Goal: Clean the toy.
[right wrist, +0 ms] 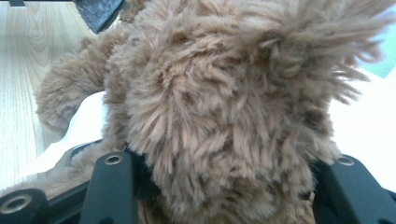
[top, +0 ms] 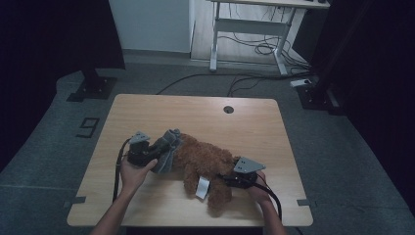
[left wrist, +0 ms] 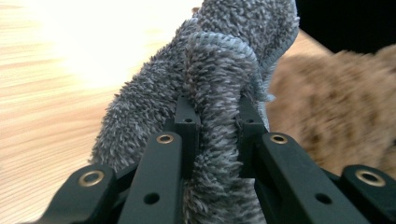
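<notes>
A: Cloth [left wrist: 219, 93] clamped in left gripper [left wrist: 217, 123], draped beside teddy bear [top: 205, 164] mid-table.
B: Bear's fur pinched in right gripper [right wrist: 224, 186]. Pull cloth slowly; hold bear steady.

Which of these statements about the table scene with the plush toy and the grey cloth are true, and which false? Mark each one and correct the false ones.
1. The left tongs are shut on the grey cloth. True.
2. The brown plush toy lies on the floor. False: it lies on the wooden table.
3. A white tag hangs from the plush toy. True.
4. The right tongs hold the grey cloth. False: brown fur of the plush toy sits between them.
5. The grey cloth lies at the plush toy's right end in the high view. False: at its left end.
</notes>
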### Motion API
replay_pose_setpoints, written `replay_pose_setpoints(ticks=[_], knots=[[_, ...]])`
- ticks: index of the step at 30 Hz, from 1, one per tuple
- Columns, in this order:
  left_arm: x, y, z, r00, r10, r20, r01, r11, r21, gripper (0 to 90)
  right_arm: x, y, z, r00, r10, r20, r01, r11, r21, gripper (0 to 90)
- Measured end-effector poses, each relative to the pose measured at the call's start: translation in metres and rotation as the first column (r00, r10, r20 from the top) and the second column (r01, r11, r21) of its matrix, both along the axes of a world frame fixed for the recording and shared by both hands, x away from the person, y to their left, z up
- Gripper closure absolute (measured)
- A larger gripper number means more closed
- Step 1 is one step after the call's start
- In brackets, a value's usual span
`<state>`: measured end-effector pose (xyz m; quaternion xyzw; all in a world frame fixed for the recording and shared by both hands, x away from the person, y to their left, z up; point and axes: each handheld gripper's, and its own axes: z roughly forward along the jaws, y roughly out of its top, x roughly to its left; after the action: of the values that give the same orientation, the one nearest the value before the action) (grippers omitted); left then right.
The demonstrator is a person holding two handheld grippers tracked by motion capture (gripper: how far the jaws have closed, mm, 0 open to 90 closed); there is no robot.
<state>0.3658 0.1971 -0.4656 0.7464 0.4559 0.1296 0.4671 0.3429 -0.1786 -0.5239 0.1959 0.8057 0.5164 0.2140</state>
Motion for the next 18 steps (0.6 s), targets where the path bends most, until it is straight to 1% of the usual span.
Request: replay_pose_setpoints(ticks=[1,2,3,4,5,6,7,8,9,11,12,13,14,15,16,18], knots=[[0.000,0.000,0.000,1.0000,0.000,0.000,0.000,1.0000,0.000,76.4,0.000,0.000,0.000,1.0000,0.000,-0.001,0.000,1.000,0.000,44.2],[0.001,0.008,-0.007,0.9996,0.019,-0.020,-0.019,0.9998,0.003,76.4,0.000,0.000,0.000,1.0000,0.000,-0.002,0.000,1.000,0.001,44.2],[0.001,0.008,-0.007,0.9996,0.019,-0.020,-0.019,0.9998,0.003,76.4,0.000,0.000,0.000,1.0000,0.000,-0.003,0.000,1.000,0.000,44.2],[0.003,0.015,-0.016,0.9981,0.034,-0.052,-0.034,0.9994,0.003,76.4,0.000,0.000,0.000,1.0000,0.000,-0.003,0.000,1.000,0.001,44.2],[0.003,0.015,-0.016,0.9981,0.034,-0.052,-0.034,0.9994,0.003,76.4,0.000,0.000,0.000,1.0000,0.000,-0.003,0.000,1.000,0.001,44.2],[0.004,0.020,-0.022,0.9962,0.037,-0.079,-0.038,0.9992,-0.012,76.5,0.000,0.000,-0.001,1.0000,0.000,-0.003,0.000,1.000,0.004,44.2],[0.003,0.021,-0.023,0.9956,0.034,-0.087,-0.037,0.9990,-0.027,76.5,0.000,0.000,-0.001,1.0000,0.000,-0.003,0.000,1.000,0.005,44.2],[0.002,0.022,-0.021,0.9959,0.028,-0.085,-0.032,0.9986,-0.042,76.6,0.000,0.000,-0.001,1.0000,0.000,-0.003,0.000,1.000,0.004,44.1],[0.000,0.021,-0.017,0.9970,0.025,-0.073,-0.028,0.9984,-0.048,76.7,0.001,0.000,-0.001,1.0000,-0.001,-0.004,0.001,1.000,0.005,44.1],[-0.004,0.014,-0.003,0.9993,0.004,-0.037,-0.006,0.9984,-0.056,76.8,0.001,-0.001,-0.001,0.9999,-0.001,-0.010,0.001,1.000,0.006,44.1],[-0.004,0.014,-0.003,0.9993,0.004,-0.037,-0.006,0.9984,-0.056,76.8,0.001,-0.001,-0.001,0.9999,-0.001,-0.010,0.001,1.000,0.006,44.1],[-0.006,0.008,0.005,0.9998,-0.014,-0.018,0.013,0.9983,-0.056,76.8,0.002,-0.001,-0.002,0.9999,-0.002,-0.011,0.002,1.000,0.012,44.1],[-0.009,-0.006,0.019,0.9984,-0.053,0.019,0.054,0.9969,-0.057,76.8,0.002,-0.001,-0.002,0.9999,-0.002,-0.010,0.003,1.000,0.012,44.1],[-0.009,-0.006,0.019,0.9984,-0.053,0.019,0.054,0.9969,-0.057,76.8,0.001,-0.001,-0.001,0.9999,-0.003,-0.010,0.003,1.000,0.008,44.1],[-0.010,-0.025,0.031,0.9945,-0.096,0.040,0.099,0.9933,-0.060,76.8,0.001,-0.001,-0.002,1.0000,-0.003,-0.009,0.003,1.000,0.009,44.1],[-0.010,-0.046,0.039,0.9881,-0.147,0.045,0.150,0.9859,-0.074,76.8,0.001,0.000,-0.002,0.9999,-0.007,-0.010,0.007,1.000,0.011,44.1]])
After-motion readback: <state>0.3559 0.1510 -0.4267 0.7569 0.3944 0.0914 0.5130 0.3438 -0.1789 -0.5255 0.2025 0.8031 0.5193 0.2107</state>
